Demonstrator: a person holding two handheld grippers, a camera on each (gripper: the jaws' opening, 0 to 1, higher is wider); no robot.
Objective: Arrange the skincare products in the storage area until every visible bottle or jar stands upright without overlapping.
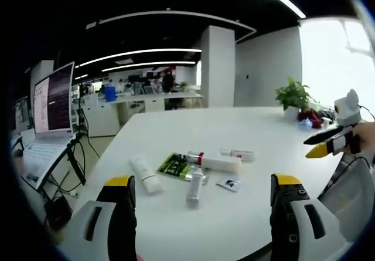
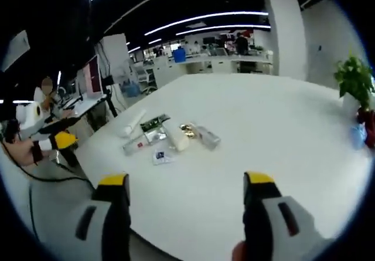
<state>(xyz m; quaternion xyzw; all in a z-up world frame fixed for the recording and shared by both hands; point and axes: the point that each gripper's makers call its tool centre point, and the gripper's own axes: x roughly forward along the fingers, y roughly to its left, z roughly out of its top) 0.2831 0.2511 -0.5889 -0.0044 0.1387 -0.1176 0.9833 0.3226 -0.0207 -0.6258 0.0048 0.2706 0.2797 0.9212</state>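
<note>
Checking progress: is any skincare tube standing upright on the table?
No: the tubes lie flat on the white table, beside a green sachet.

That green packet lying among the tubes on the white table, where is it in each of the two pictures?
Left gripper view: green packet just left of centre, beside the long white tube.
Right gripper view: it lies left of centre.
Shared landmark: the potted plant.

You see a big white table (image 1: pixel 193 126) with smooth rounded edges. On it lie a white plastic tube (image 1: pixel 145 173), a green and black flat packet (image 1: pixel 173 165), a long white bottle with a red band (image 1: pixel 213 162), and a small white sachet (image 1: pixel 228 183), all lying down close together.
</note>
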